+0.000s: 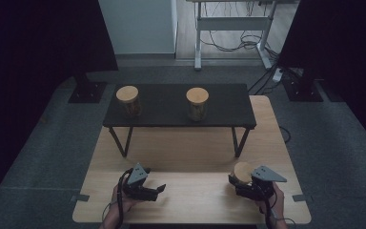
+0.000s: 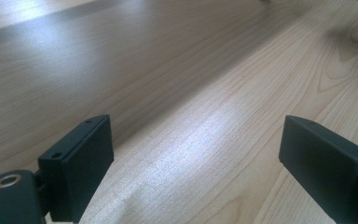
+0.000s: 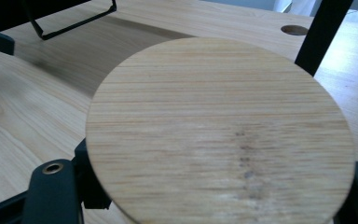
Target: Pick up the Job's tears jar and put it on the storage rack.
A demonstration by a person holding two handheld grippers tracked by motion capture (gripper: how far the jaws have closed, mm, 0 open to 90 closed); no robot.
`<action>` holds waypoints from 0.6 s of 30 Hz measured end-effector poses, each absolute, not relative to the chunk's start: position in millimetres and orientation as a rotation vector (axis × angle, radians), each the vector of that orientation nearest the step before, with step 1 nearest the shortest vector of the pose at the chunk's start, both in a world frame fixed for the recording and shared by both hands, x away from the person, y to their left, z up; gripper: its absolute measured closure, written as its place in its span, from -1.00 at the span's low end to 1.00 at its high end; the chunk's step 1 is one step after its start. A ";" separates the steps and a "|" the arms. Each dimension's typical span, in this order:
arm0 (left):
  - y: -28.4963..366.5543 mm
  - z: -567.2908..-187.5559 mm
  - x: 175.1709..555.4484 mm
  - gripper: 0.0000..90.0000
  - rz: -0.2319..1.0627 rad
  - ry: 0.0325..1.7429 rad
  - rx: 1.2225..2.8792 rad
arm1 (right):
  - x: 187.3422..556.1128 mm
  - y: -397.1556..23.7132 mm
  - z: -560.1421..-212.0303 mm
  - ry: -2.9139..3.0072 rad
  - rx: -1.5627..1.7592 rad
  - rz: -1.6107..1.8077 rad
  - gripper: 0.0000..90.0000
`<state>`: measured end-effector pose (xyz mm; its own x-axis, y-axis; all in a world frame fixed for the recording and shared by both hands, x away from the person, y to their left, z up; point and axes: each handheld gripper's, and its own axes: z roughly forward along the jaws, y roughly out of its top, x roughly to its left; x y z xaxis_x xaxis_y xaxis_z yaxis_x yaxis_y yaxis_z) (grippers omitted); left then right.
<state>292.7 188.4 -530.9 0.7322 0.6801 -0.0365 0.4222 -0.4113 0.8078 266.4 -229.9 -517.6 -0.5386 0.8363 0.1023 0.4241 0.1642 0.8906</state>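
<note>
Transport step, by the look of it: in the high view you are holding the round bamboo-lidded jar (image 1: 242, 172) in the right gripper (image 1: 238, 183), clamped shut on it, above the pale wooden table (image 1: 190, 162); two like jars are standing on the black raised shelf (image 1: 167, 102). In the left gripper view, the left gripper (image 2: 193, 154) is gaping wide, gripping nothing. In the right gripper view, the lid (image 3: 221, 133) is sitting between the jaws. Next move likely calls for lifting to shelf height.

**Jar with wooden lid, near right of table**

The jar (image 1: 242, 172) carries a round, flat lid (image 3: 219, 133) of pale, straight-grained wood with a few small dark flecks near its middle. The lid faces upward, seated on top. The jar stands upright at the near right part of the light wooden table (image 1: 190, 157), clamped at its sides; its body is hidden beneath the lid.
</note>
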 end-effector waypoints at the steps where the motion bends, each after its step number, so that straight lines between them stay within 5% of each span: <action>1: 188.1 -531.1 292.7 -0.78 0.375 0.832 2.066 | 265.4 -229.5 -516.6 2.037 1.191 1.351 -0.45; 18: 185.7 -534.2 293.2 -0.78 0.368 0.834 2.073 | 259.1 -225.6 -499.7 2.049 1.109 1.351 -0.45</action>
